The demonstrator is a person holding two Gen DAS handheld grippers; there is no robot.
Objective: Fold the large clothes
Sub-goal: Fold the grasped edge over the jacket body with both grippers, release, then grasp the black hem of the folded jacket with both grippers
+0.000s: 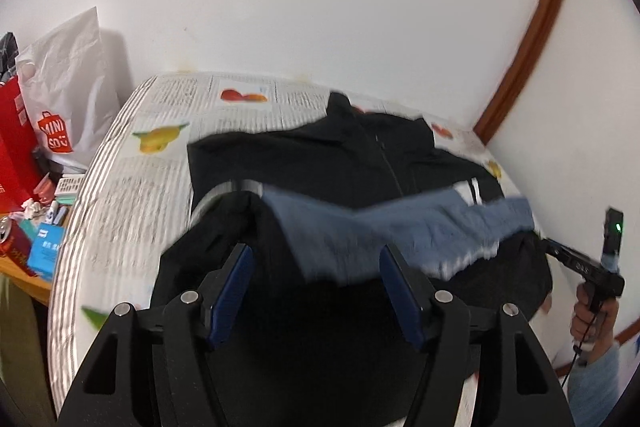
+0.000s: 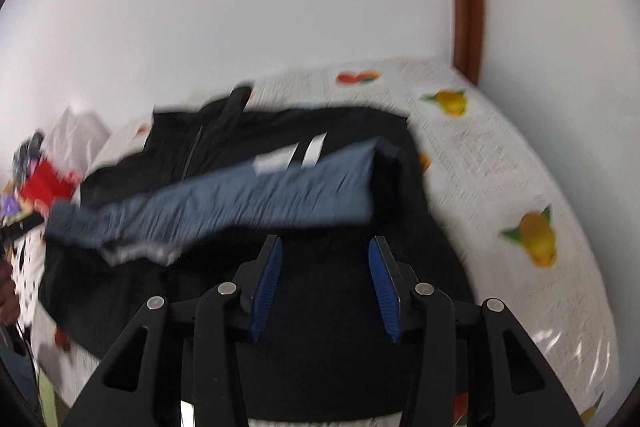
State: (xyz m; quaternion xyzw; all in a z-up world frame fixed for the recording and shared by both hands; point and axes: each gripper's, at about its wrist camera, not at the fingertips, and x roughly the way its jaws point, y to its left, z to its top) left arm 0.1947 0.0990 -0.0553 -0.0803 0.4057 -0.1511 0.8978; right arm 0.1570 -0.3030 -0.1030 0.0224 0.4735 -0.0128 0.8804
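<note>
A black zip jacket (image 1: 320, 155) (image 2: 340, 131) lies spread on a table with a fruit-print cover (image 1: 132, 195) (image 2: 500, 167). Its near part is folded up, so a blue-grey lining band (image 1: 380, 231) (image 2: 240, 203) lies across the middle, beside white stripes (image 2: 312, 153). My left gripper (image 1: 316, 251) hovers over the near left part of the jacket, jaws open, nothing between the blue pads. My right gripper (image 2: 325, 241) is over the near right part, also open and empty. Both views are motion-blurred.
A white Miniso bag (image 1: 60, 99), a red bag (image 1: 16, 147), a can (image 1: 12, 239) and small boxes crowd a wooden desk left of the table. White walls meet at a brown trim (image 1: 532, 39) behind. A hand (image 1: 592, 319) holds the right gripper's handle.
</note>
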